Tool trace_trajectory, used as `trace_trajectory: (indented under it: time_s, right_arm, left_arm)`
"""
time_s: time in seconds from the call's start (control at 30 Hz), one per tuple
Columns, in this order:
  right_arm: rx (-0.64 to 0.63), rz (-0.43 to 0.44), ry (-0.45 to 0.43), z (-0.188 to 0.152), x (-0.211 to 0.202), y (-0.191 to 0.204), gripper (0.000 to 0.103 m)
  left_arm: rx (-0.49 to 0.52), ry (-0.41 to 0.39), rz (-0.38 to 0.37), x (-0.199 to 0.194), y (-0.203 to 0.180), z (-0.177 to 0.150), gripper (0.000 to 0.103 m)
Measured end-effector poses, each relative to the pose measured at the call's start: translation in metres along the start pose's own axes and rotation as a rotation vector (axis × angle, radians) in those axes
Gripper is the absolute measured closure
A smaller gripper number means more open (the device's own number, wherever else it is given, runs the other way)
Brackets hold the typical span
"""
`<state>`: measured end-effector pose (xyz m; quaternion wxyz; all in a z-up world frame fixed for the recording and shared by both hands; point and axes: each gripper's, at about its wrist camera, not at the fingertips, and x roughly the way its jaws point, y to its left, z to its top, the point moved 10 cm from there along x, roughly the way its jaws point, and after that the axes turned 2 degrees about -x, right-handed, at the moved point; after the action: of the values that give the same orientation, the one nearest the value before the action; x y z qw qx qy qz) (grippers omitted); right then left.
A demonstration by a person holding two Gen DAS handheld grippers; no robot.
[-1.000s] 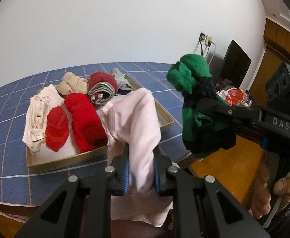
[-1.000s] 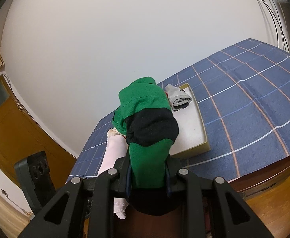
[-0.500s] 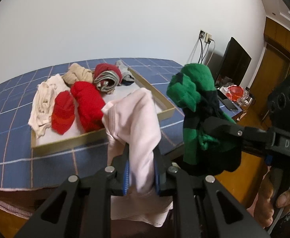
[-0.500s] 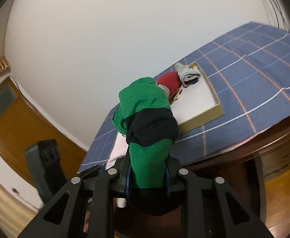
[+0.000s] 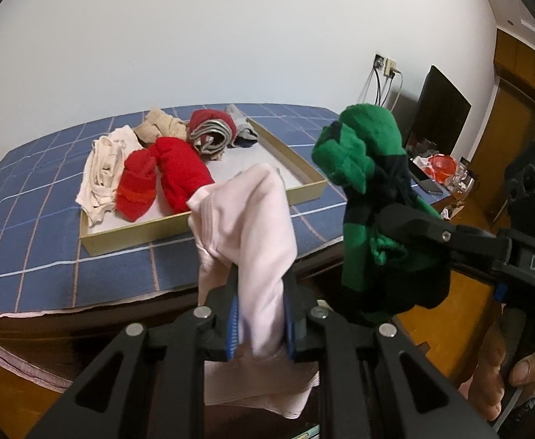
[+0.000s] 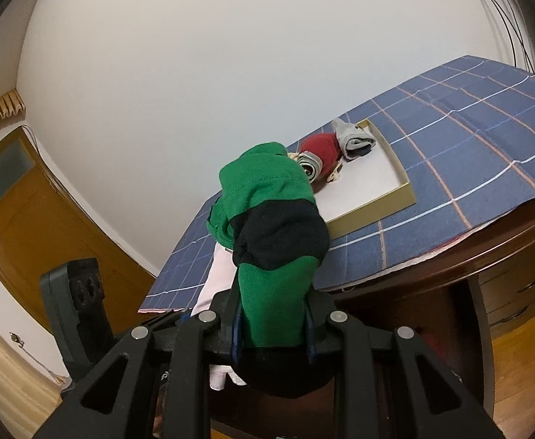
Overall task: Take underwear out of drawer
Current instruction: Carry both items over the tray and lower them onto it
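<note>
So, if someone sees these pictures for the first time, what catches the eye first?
Two garments held up in the foreground: pale pink underwear clamped in the left gripper, and green-and-black underwear clamped in the right gripper. Behind them, a shallow tray on the blue checked cloth holds red rolled garments.

Pink underwear [image 5: 247,226], green-black underwear [image 6: 271,219] aloft

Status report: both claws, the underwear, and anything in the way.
Left claw shut on pink underwear. Right claw shut on green-and-black underwear. Both clear of tray. Nothing in the way.
</note>
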<state>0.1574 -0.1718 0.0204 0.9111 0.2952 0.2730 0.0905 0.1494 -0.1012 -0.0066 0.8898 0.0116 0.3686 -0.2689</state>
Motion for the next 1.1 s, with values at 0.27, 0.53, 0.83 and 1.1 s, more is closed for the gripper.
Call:
trace_trajectory:
  time_s: [0.27,0.53,0.83,1.1]
  right_arm:
    - [-0.028,-0.016,-0.019,-0.002,-0.007,0.005,0.076]
    - [-0.044,-0.032,-0.020,0.009,0.000,0.004,0.076]
    - [-0.042,-0.069,-0.008,0.034,0.024,-0.010,0.076]
    - [-0.071,-0.116,-0.006,0.067,0.049,-0.019,0.076]
  left_arm:
    - [0.005,-0.002,-0.012,-0.001,-0.003,0.002,0.086]
    - [-0.017,0.005,-0.020,0.007,0.005,0.009,0.086]
    - [-0.044,0.015,-0.022,0.024,0.016,0.032,0.086]
    - [-0.077,-0.002,-0.019,0.047,0.028,0.064,0.086]
